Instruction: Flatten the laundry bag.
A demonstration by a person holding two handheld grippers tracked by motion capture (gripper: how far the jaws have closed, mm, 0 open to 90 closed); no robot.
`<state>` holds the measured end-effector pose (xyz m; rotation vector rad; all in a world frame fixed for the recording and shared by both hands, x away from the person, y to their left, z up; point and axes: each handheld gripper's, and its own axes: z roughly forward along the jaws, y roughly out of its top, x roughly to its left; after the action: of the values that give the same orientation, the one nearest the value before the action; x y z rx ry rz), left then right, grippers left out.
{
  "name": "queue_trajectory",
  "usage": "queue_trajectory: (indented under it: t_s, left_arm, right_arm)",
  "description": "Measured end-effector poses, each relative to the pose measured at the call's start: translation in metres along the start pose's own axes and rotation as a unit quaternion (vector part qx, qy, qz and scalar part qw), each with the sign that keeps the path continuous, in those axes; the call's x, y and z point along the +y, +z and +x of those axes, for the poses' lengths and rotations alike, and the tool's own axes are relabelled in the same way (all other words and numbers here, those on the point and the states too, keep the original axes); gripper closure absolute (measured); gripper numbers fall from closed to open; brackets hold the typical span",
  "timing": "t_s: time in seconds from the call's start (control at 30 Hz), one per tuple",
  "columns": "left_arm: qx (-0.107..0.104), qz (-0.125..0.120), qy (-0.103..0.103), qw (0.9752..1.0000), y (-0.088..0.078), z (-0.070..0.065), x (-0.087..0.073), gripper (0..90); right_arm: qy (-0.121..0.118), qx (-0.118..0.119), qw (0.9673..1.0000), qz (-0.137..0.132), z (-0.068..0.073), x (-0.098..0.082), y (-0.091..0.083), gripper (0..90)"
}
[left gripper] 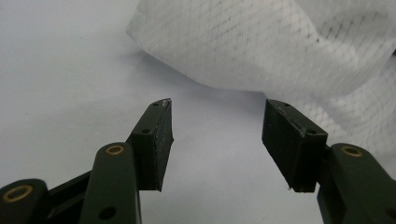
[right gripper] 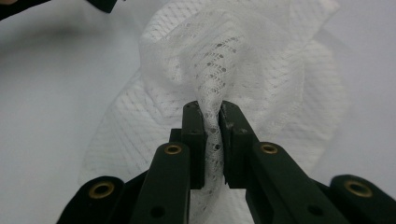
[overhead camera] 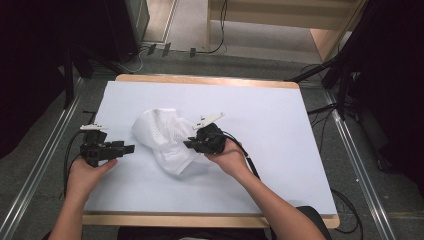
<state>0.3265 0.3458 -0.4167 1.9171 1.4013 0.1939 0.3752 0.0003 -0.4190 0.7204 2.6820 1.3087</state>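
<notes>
High view: mesh cloth (overhead camera: pixel 165 140) diagonal, upper-left to lower-right

The left gripper (left gripper: pixel 217 140) gapes wide just short of the white mesh cloth (left gripper: pixel 261 42).

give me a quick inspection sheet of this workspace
surface: white sheet on a wood-edged table
job's things: white mesh cloth, crumpled, left of centre
clutter: nothing seen
grippers: right gripper shut on a fold of the cloth; left gripper open, apart from the cloth's edge, nothing between its jaws
cables: black cable trails from the right gripper; more cables on the floor
surroundings: grey floor, metal rails on both sides, wooden shelf behind
</notes>
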Motion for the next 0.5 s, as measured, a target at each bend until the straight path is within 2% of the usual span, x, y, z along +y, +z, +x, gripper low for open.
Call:
queue_trajectory:
  t_s: [0.33,0.4,0.43,0.47,0.5]
  left_arm:
    - [0.0,-0.007,0.007,1.0,-0.006,-0.004,0.005,45.4]
    - [-0.001,-0.008,0.014,0.9999,-0.006,-0.008,0.007,45.4]
    - [-0.006,-0.01,0.022,0.9997,-0.007,-0.013,0.01,45.4]
    - [-0.006,-0.01,0.022,0.9997,-0.007,-0.013,0.01,45.5]
    - [-0.01,-0.009,0.028,0.9995,-0.006,-0.017,0.013,45.5]
  right_arm:
    - [-0.008,0.04,0.9989,0.023,0.02,-0.003,0.022,81.7]
    - [-0.006,0.047,0.9984,0.033,0.021,-0.004,0.023,76.4]
    - [0.002,0.057,0.9977,0.036,0.021,-0.003,0.019,70.4]
    - [0.002,0.057,0.9977,0.036,0.021,-0.003,0.019,70.4]
    - [0.009,0.066,0.9972,0.035,0.02,-0.002,0.011,63.1]
